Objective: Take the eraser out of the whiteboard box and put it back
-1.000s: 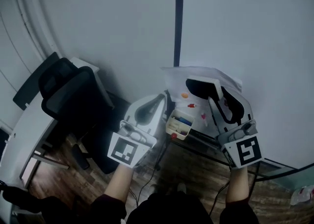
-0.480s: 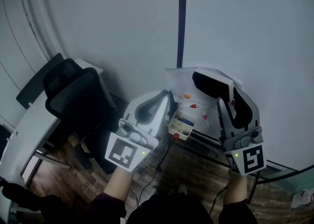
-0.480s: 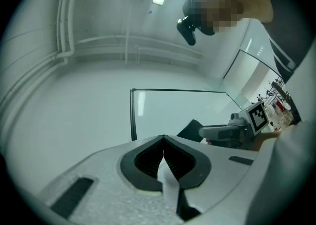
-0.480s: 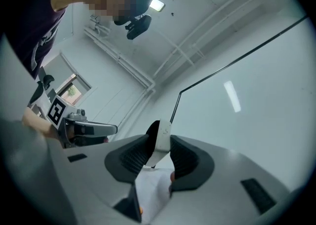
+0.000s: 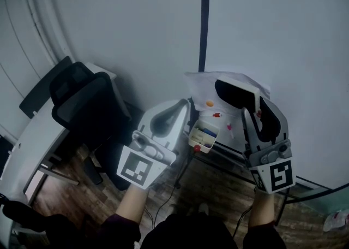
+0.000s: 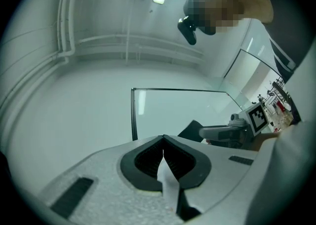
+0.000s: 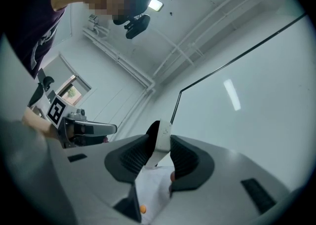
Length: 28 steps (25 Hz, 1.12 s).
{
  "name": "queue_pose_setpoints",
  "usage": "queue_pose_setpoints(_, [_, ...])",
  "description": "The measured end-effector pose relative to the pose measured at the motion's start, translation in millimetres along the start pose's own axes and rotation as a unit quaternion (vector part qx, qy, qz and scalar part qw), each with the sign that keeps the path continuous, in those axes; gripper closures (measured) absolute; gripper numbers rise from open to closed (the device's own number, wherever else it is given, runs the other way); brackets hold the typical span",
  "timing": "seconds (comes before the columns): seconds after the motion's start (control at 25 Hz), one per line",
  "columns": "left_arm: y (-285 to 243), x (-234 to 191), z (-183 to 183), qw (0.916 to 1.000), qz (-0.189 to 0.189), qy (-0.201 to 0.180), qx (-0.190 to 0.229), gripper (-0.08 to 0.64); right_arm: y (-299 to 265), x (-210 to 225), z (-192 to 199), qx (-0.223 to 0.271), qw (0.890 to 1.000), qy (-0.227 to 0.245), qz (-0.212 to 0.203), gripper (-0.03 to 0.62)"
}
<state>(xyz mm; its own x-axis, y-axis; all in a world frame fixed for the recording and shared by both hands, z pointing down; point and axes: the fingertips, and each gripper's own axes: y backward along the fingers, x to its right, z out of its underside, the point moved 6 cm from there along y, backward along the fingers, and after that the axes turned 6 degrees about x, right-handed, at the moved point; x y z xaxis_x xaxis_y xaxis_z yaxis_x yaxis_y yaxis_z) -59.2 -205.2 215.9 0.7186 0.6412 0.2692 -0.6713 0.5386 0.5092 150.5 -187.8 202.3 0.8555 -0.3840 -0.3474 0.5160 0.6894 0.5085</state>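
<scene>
Eraser had edged up-frame, clamped in right gripper above box; left gripper jaws pressed together, empty.

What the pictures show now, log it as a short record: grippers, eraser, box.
left gripper: jaws together, nothing held
right gripper: shut on the eraser
eraser place: out of the box, held up before the whiteboard
whiteboard box: between the two grippers in the head view, coloured items inside
</scene>
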Motion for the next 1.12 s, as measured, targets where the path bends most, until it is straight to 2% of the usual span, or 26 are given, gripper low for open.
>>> queue_pose_setpoints(0.72, [6.1,0.4,16.2,0.9997,-0.011,0.012,-0.017,0.555,-4.5,-9.9,15.4,-0.015,1.000,-0.008,-0.009,0.472])
queue_pose_setpoints(1.12, [27.5,3.8,62.8,0.9959,-0.045,0.061,-0.051,0.555,-1.3,-36.5,68.7,-0.071,0.996,-0.041,-0.025,0.471])
